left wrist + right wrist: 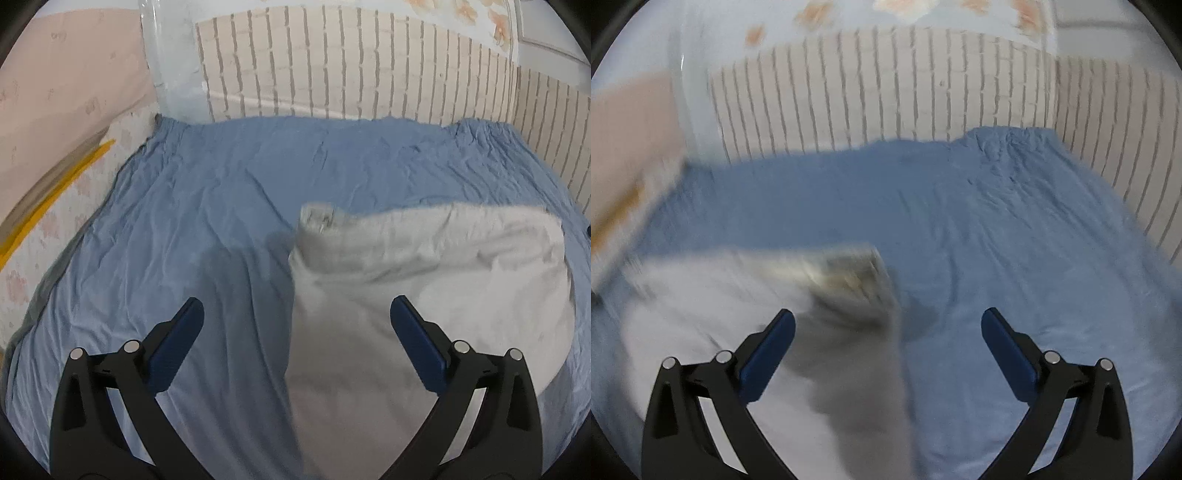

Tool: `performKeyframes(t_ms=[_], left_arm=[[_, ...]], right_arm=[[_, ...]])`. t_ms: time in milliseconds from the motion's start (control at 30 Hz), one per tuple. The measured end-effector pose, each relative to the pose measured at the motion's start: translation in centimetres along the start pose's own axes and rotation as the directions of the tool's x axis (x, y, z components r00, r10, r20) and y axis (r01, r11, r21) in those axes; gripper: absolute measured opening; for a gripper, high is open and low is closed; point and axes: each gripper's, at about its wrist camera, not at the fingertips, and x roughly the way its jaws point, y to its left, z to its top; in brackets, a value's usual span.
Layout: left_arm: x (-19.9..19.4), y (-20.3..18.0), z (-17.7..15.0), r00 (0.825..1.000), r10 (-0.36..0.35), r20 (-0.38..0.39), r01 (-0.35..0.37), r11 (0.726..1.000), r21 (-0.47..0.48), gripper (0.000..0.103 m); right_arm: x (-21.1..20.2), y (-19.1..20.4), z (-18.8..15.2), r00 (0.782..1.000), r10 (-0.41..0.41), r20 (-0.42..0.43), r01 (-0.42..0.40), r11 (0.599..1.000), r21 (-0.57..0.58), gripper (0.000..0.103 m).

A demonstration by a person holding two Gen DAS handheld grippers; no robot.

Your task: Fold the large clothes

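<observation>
A light grey garment (424, 280) lies folded over on the blue bed sheet (221, 206), filling the right half of the left wrist view. My left gripper (295, 310) hangs above its left edge, jaws wide apart, nothing between the blue pads (177, 343). In the right wrist view the same garment (713, 317) is blurred and lies at the lower left, a banded hem corner (853, 273) turned up. My right gripper (886, 321) is open over the garment's right edge, and neither pad touches cloth.
The blue sheet (1015, 258) covers the bed up to a brick-pattern wall (351, 70) at the back and right. A pink floral curtain or cover with a yellow stripe (55, 192) borders the bed's left side.
</observation>
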Motion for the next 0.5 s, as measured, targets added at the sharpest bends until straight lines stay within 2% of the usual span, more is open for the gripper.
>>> performKeyframes(t_ms=[100,233,300,367,400,433,467,500], left_arm=[[1.6,0.4,-1.0,0.998,-0.051,-0.037,0.051,0.999,-0.006,0.100],[4.5,-0.8,-1.1,0.993,-0.095,-0.065,0.098,0.995,0.037,0.100],[6.6,-1.4,-1.0,0.980,-0.168,-0.104,0.173,0.984,0.040,0.100],[9.0,-2.3,-1.2,0.963,-0.221,-0.156,0.229,0.973,0.034,0.095],[9.9,-2.8,-1.2,0.953,-0.246,-0.177,0.256,0.966,0.031,0.084],[10.6,-3.4,-1.3,0.941,-0.277,-0.193,0.287,0.957,0.028,0.069],[10.7,-3.7,-1.4,0.938,-0.289,-0.190,0.299,0.954,0.024,0.062],[10.6,-3.8,-1.4,0.940,-0.290,-0.178,0.299,0.954,0.022,0.049]], right_arm=[[1.7,0.5,-1.8,0.999,-0.022,-0.038,0.018,0.995,-0.097,0.101],[4.6,1.0,-2.7,0.996,0.039,-0.079,-0.049,0.991,-0.127,0.101],[6.0,0.9,-2.2,0.990,0.102,-0.098,-0.112,0.989,-0.094,0.101],[7.0,1.0,-1.8,0.980,0.162,-0.119,-0.170,0.983,-0.064,0.101],[7.7,1.1,-1.6,0.970,0.197,-0.141,-0.205,0.978,-0.045,0.097],[8.3,1.3,-1.6,0.964,0.218,-0.150,-0.225,0.974,-0.031,0.089],[8.5,1.5,-1.7,0.956,0.256,-0.144,-0.261,0.965,-0.014,0.057],[8.8,1.6,-1.7,0.951,0.272,-0.147,-0.275,0.961,-0.002,0.041]])
